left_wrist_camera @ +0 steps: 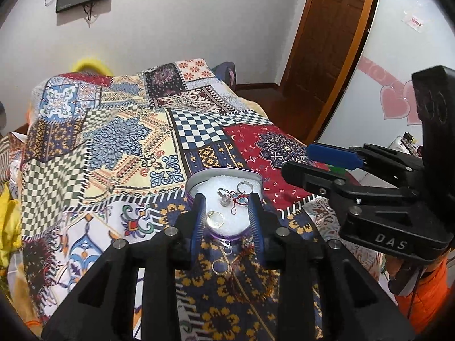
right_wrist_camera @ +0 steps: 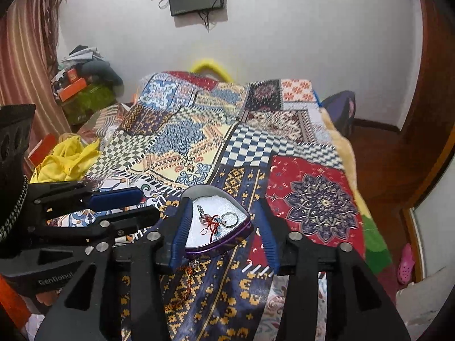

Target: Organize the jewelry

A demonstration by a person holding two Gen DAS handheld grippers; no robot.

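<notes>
Purple-rimmed and heart-shaped, the tin (left_wrist_camera: 224, 199) sits on the patchwork bedspread (left_wrist_camera: 119, 142) near the bed's front edge, already holding silver rings (left_wrist_camera: 244, 187), a gold ring (left_wrist_camera: 215, 218) and a red cord charm (left_wrist_camera: 237, 199). I judge sorting half done: another gold ring (left_wrist_camera: 220, 267) and a red cord bracelet (left_wrist_camera: 241, 258) lie loose just before it. My left gripper (left_wrist_camera: 227, 221) hangs apart over them; my right gripper (right_wrist_camera: 224, 227) is also apart. Next comes a fine pinch.
</notes>
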